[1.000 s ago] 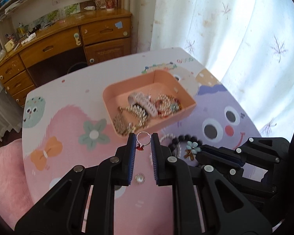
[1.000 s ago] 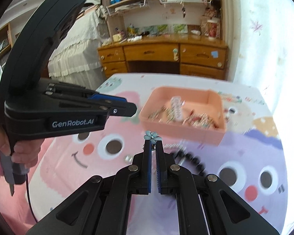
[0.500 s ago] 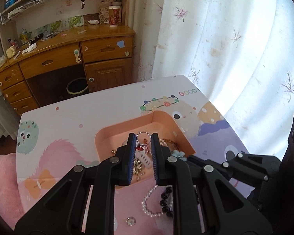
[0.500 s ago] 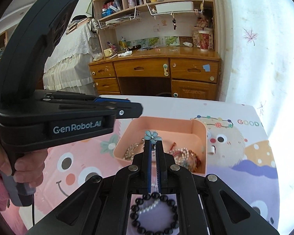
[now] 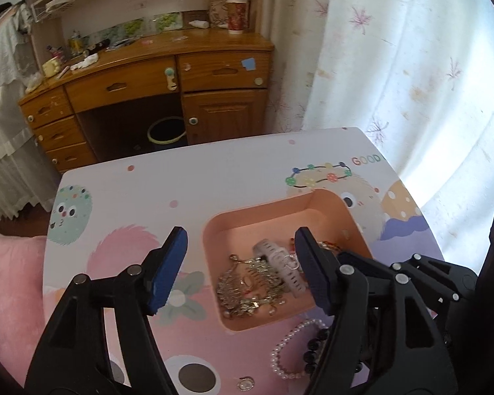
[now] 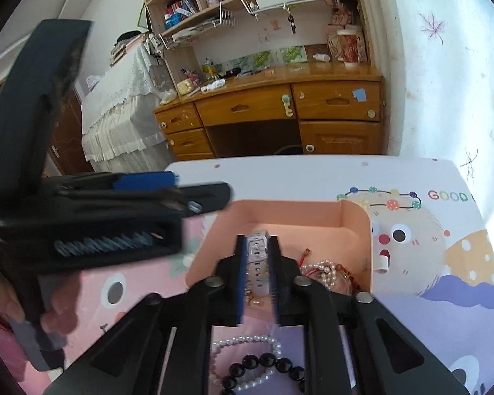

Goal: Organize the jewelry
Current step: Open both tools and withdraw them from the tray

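Note:
The pink tray (image 5: 273, 207) holds silver chains (image 5: 247, 283), a white hair clip (image 5: 280, 263) and red and pearl bracelets (image 6: 329, 270). My left gripper (image 5: 240, 233) hangs over the tray's left part, its jaws opening wide with nothing between them. A thin silver ring (image 5: 291, 263) lies on the clip beside the right finger. My right gripper (image 6: 257, 242) is over the tray (image 6: 296, 214) too, jaws opening a little. The hair clip (image 6: 258, 256) shows through the gap, lying below. The blue flower piece is not visible. A pearl bracelet (image 6: 247, 342) and a black bead bracelet (image 6: 266, 365) lie on the table.
The cartoon-printed table (image 5: 181, 191) ends near a white curtain (image 5: 395, 65) on the right. A wooden desk (image 5: 148, 79) stands behind it. A small round jewel (image 5: 245, 384) lies near the front edge. A hand (image 6: 3, 299) holds the left gripper (image 6: 115, 214).
Both grippers moved forward over the tray. The left jaws sprang apart and the ring dropped from them. The right jaws parted and the flower left their tip.

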A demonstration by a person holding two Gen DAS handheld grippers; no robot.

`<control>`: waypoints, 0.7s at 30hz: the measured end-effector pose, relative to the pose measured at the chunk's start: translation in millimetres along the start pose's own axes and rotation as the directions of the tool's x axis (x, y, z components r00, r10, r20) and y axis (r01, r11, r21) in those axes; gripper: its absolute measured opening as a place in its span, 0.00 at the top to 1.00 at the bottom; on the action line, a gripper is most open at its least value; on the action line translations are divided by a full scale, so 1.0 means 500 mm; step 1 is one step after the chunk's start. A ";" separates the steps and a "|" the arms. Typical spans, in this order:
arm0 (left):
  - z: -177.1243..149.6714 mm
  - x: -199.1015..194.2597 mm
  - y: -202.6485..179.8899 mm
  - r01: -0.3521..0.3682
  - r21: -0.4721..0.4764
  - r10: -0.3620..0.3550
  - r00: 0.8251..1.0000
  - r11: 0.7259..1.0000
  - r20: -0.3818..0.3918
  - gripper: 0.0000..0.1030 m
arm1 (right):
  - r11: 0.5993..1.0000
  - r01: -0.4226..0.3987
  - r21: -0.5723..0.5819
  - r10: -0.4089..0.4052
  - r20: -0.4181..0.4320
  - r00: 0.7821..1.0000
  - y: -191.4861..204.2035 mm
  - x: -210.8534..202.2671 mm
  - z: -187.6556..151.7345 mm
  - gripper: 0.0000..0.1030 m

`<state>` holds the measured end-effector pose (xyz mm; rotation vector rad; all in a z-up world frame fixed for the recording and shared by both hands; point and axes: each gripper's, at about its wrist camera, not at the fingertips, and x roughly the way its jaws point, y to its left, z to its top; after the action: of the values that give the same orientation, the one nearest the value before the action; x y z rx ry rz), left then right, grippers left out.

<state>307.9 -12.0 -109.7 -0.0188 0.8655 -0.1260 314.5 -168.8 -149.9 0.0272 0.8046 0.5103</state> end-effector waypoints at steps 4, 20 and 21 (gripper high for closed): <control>-0.013 -0.001 0.046 -0.050 -0.023 0.050 0.999 0.998 -0.017 0.37 | 1.000 0.005 0.007 -0.005 -0.003 1.000 -0.009 0.008 -0.009 0.70; -0.144 0.004 0.104 -0.068 -0.039 0.062 0.989 0.997 -0.137 0.37 | 0.995 0.103 0.017 -0.102 -0.015 0.995 -0.006 -0.061 -0.080 0.34; -0.155 0.004 0.104 -0.061 -0.042 0.054 0.988 0.997 -0.147 0.37 | 0.994 0.106 0.027 -0.105 -0.027 0.994 -0.006 -0.065 -0.091 0.30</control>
<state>255.5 42.0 -164.7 -0.0282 1.0140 -0.0537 265.3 -193.6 -160.3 0.0041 0.8332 0.3998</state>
